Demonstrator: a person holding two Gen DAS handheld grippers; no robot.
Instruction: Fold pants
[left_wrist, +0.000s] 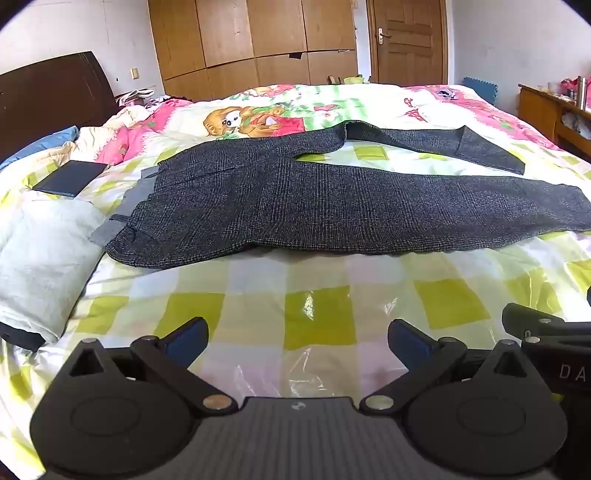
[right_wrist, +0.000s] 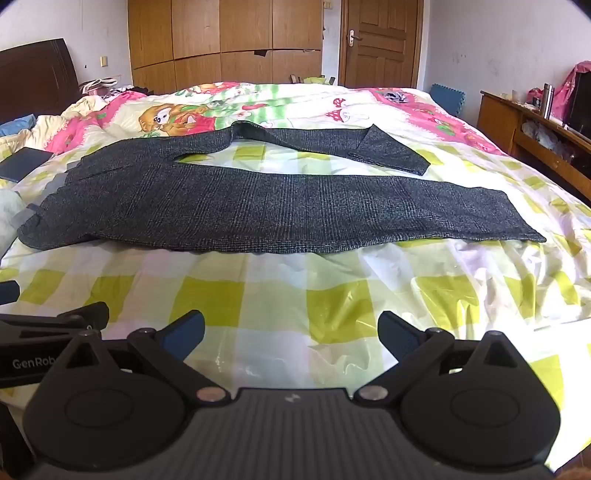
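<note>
Dark grey checked pants lie flat on the bed, waistband to the left, legs to the right. The near leg lies straight; the far leg angles away with its cuff folded over. The pants also show in the right wrist view. My left gripper is open and empty, hovering over the checked bedsheet well short of the pants. My right gripper is open and empty, also short of the pants' near edge. Each gripper shows at the other's frame edge.
The bed has a green-and-white checked, plastic-covered sheet and a pink cartoon quilt. A dark tablet and a pale pillow lie left of the waistband. A wooden cabinet stands right; wardrobe and door stand behind.
</note>
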